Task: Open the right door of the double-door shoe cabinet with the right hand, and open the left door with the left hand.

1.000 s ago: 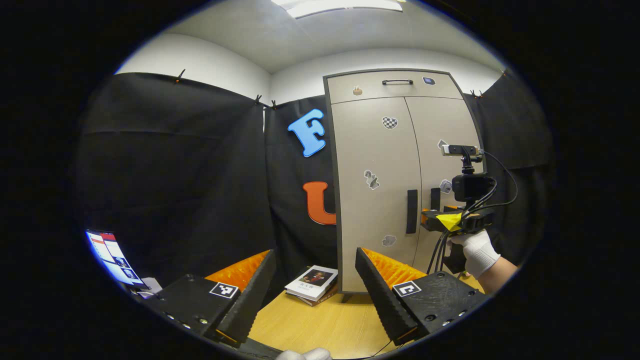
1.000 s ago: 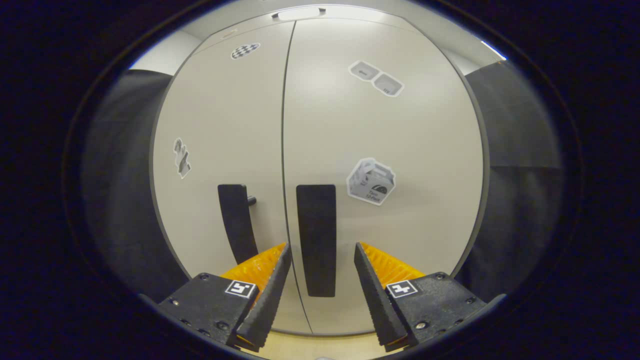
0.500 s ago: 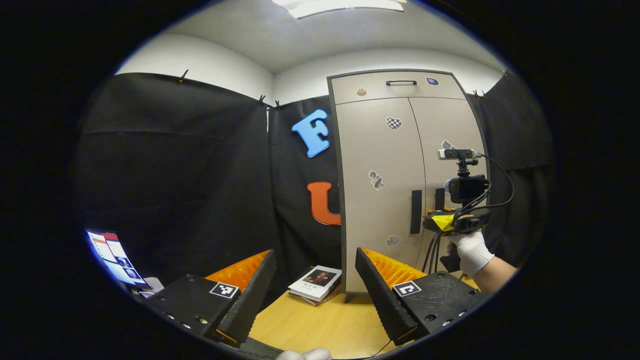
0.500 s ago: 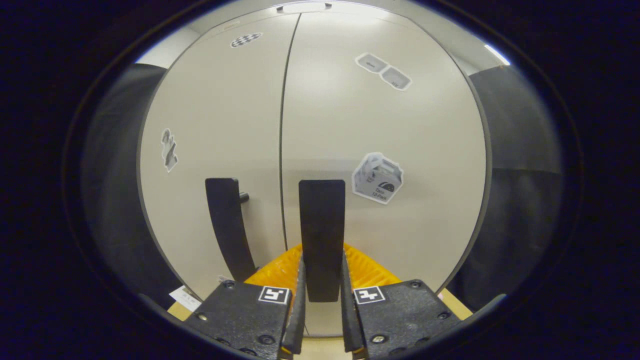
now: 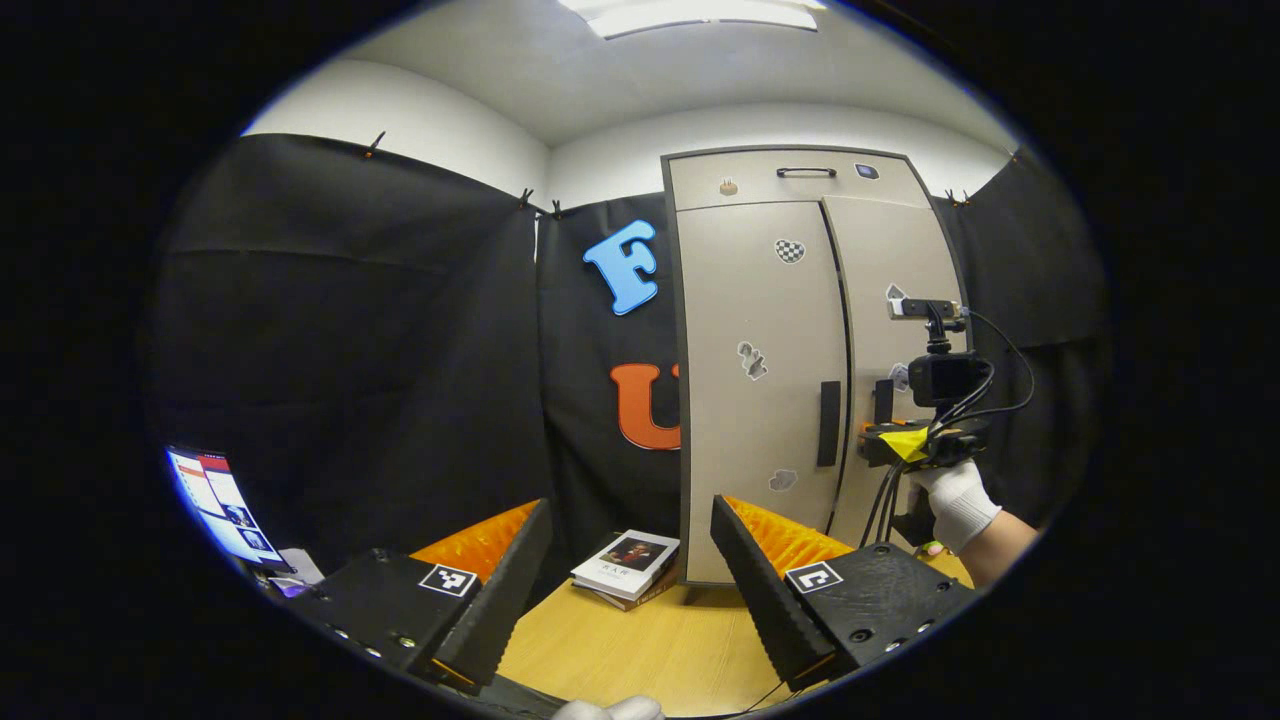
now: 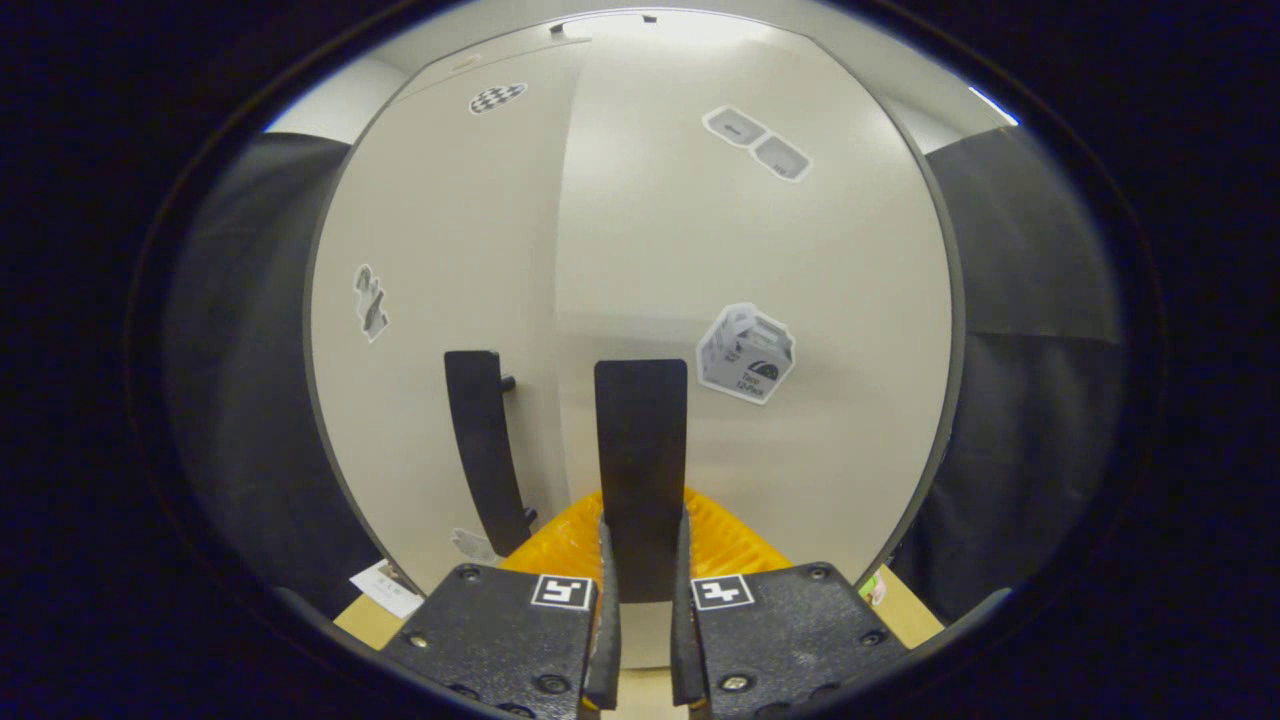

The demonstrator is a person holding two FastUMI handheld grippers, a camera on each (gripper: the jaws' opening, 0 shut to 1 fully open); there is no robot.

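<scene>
1. Cabinet [image 5: 800, 370]: a pale double-door unit is set on the wooden table [image 5: 640, 650] against the black booth wall. It serves as the landmark for every entry below.
2. Right door [image 6: 760, 300]: its free edge is seen standing slightly proud of the left door, so it is judged to be just cracked open and far from fully swung.
3. Right handle [image 6: 641, 470]: a dark vertical bar is mounted near the right door's inner edge. It is clamped between both fingers of the right gripper [image 6: 641, 620].
4. Right gripper, as seen in the left gripper view [image 5: 915, 445]: it is held by a gloved hand [image 5: 955, 505] in front of the cabinet's right half, at handle height.
5. Left door [image 5: 765, 380]: it is seen flush with the cabinet frame and is judged closed.
6. Left handle [image 5: 829, 423]: a dark bar near the left door's inner edge, untouched.
7. Left gripper [image 5: 630, 585]: its fingers are spread wide with nothing between them. It is held well short of the cabinet, left of the left door.
8. Books [image 5: 627, 567]: a small stack is laid on the table at the cabinet's front left foot.
9. Progress: the first step is judged barely begun. The right door's full swing and the whole left-door step are left.
</scene>
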